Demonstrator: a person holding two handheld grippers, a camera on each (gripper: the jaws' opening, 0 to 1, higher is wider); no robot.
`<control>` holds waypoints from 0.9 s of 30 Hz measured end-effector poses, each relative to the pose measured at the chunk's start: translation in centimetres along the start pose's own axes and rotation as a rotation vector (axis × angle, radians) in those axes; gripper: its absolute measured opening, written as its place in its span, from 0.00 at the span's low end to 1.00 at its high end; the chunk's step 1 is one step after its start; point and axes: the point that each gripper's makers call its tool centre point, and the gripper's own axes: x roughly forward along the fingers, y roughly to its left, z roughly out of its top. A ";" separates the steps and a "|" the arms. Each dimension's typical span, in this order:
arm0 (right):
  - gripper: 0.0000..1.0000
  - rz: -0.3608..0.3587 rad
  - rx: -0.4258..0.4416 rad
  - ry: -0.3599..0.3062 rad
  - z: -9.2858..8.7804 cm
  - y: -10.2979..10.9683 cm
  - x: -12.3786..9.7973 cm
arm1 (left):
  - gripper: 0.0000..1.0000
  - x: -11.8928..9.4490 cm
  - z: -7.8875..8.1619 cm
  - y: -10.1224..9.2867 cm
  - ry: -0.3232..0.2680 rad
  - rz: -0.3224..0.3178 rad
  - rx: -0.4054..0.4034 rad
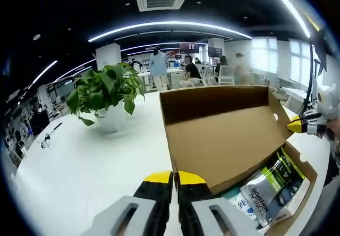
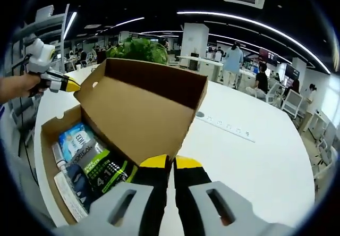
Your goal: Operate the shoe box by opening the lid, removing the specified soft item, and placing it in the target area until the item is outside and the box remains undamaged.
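We're at the lid-opening step, w/ the lid (image 1: 223, 140) of the shoe box (image 1: 300, 185) swung up and standing roughly half open over the box on the white table (image 1: 79, 161). In the left gripper view our left gripper (image 1: 174, 178) has its yellow-tipped jaws pressed narrow on the lid's near edge, apparently pinching it; the right gripper (image 1: 297, 124) comes in from the right and its yellow tip meets the far corner of the lid. In the right gripper view the right gripper (image 2: 171, 164) likewise looks closed narrow on the lid (image 2: 138, 108) edge, w/ the left gripper (image 2: 66, 84) touching the opposite corner. So both grippers appear to be holding the lid, one at each end. Inside the shoe box (image 2: 50, 140) lie soft packets (image 2: 93, 164): a green/black pouch and a blue/white one, packed side by side, all inside the walls, none out yet. Which one is the specified item we can't tell. A potted plant (image 1: 106, 95) stands well apart behind the box. Next move, we judge: fold the lid fully back so it stays open w/o tearing the hinge, then free one gripper, open it, and reach down for the soft item, lifting gently so the cardboard walls aren't dragged or bent.
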 end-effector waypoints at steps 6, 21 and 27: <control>0.02 0.017 -0.023 0.013 0.0 0.0 0.4 | 0.02 0.5 0.0 0.1 0.005 -0.002 0.001; 0.03 0.056 -0.060 0.046 -0.4 -0.6 1.8 | 0.02 2.6 -0.4 0.4 0.051 -0.007 0.005; 0.04 0.058 -0.018 0.053 -0.8 -0.7 2.2 | 0.02 3.2 -0.7 0.4 0.061 0.004 0.006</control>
